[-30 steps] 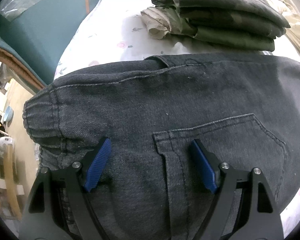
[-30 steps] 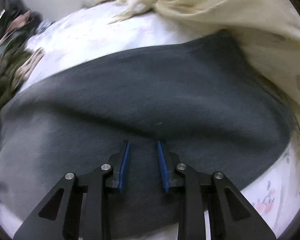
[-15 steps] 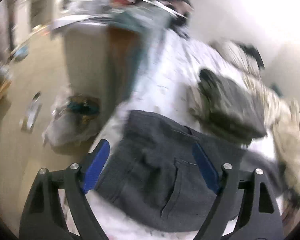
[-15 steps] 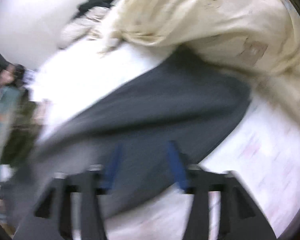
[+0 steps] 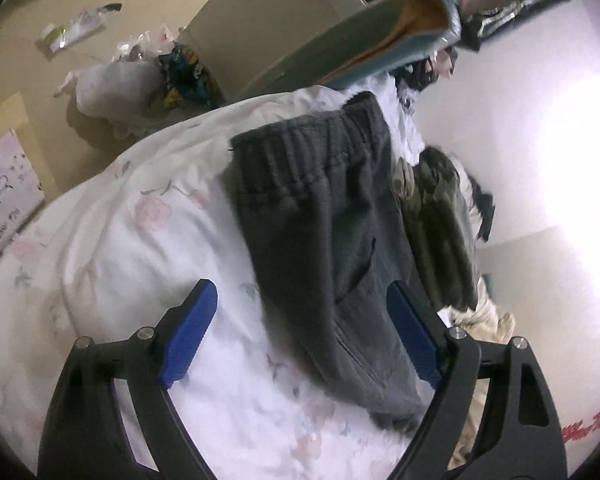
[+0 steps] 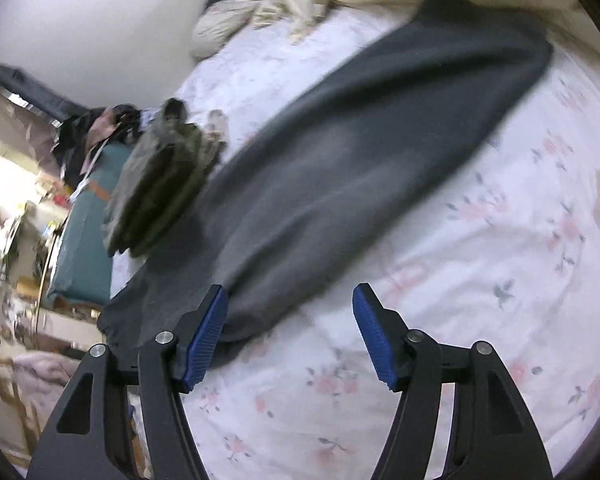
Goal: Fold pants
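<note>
The left gripper (image 5: pixel 302 334) hovers with its jaws wide apart and empty above the waistband end of the dark grey pants (image 5: pixel 332 248), which lie stretched lengthwise on the floral bedsheet (image 5: pixel 120 240) just beside a stack of folded olive clothes (image 5: pixel 440 220). The right gripper (image 6: pixel 290 332) hangs equally spread and empty over the leg end. The pants look doubled leg over leg, so the crosswise fold seems next: each tool must come down and pinch a corner.

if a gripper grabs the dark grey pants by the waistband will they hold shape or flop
Likely flop: the dark grey pants already drape limply over the floral sheet. The gathered elastic waistband looks thicker, probably an easier pinch. Legs would probably trail.
</note>
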{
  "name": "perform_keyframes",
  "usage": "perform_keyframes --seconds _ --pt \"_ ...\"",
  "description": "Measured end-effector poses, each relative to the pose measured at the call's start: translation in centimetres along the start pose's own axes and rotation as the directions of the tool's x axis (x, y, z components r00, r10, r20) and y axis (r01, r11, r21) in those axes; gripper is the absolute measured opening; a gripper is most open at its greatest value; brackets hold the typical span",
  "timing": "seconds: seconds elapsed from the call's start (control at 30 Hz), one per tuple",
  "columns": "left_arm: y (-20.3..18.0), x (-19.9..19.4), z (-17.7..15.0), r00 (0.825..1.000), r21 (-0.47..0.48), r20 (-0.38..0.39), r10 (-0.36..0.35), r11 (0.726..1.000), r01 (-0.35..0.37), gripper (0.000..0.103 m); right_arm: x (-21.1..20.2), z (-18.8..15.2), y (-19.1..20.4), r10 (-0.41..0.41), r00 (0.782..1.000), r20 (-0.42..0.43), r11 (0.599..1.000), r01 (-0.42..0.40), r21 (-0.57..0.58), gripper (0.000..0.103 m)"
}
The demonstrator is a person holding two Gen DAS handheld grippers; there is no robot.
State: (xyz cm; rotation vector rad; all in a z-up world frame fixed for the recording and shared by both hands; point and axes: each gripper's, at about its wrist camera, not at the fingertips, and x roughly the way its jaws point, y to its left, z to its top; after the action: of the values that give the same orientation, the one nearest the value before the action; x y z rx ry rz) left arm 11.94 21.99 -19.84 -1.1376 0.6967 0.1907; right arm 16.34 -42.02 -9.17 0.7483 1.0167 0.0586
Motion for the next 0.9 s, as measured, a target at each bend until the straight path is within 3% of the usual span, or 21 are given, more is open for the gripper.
perform_keyframes --seconds 0.23,0.47,0.5,0.57,0.6,0.63,0.7,0.77,0.83,0.9 --pt "-1.1 2.6 2.8 1.0 0.07 -0.011 -0.02 0.997 0.021 0.081 2.1 0.2 -3.2 0.006 0.999 -0.036 0.984 0.001 0.18 0.067" --pt "-3.1 6.9 6.3 0.999 0.138 -0.039 0.003 0.99 0.002 0.08 1.5 1.0 -5.7 -0.017 1.0 0.021 0.966 0.011 0.258 0.067" --pt "-3.7 7.3 6.6 0.999 0.149 -0.034 -0.005 0.989 0.01 0.077 1.2 1.2 -6.5 -0.026 0.999 0.03 0.96 0.017 0.279 0.067" --pt "-4.5 7.5 6.8 1.0 0.173 -0.015 0.009 0.985 -0.006 0.06 0.9 1.7 -7.9 -0.038 0.998 0.047 0.951 0.022 0.308 0.07" --pt "-4.8 7.4 6.8 1.0 0.19 0.001 0.027 0.981 -0.026 0.038 0.8 2.1 -8.7 -0.048 0.997 0.061 0.945 0.025 0.326 0.072" --pt "-4.9 7.4 6.9 0.998 0.203 0.015 0.057 0.978 -0.059 0.03 0.6 2.7 -9.9 -0.065 0.994 0.083 0.936 0.031 0.351 0.073" --pt "-5.2 7.2 6.9 0.997 0.21 0.019 0.078 0.974 -0.081 0.025 0.6 3.9 -12.3 -0.086 0.989 0.12 0.917 0.031 0.397 0.073" --pt "-6.3 7.0 6.7 0.993 0.26 0.035 0.112 0.958 -0.118 0.022 1.1 5.5 -15.5 -0.056 0.985 0.162 0.894 -0.023 0.447 0.073" --pt "-8.1 6.5 6.2 0.985 0.338 0.074 0.155 0.926 -0.171 0.022 1.2 7.3 -17.4 -0.012 0.976 0.216 0.899 -0.084 0.429 0.073" --pt "-9.2 6.0 6.1 0.981 0.353 0.087 0.171 0.916 -0.191 0.021 0.9 9.5 -18.4 -0.009 0.965 0.263 0.916 -0.097 0.389 0.073"
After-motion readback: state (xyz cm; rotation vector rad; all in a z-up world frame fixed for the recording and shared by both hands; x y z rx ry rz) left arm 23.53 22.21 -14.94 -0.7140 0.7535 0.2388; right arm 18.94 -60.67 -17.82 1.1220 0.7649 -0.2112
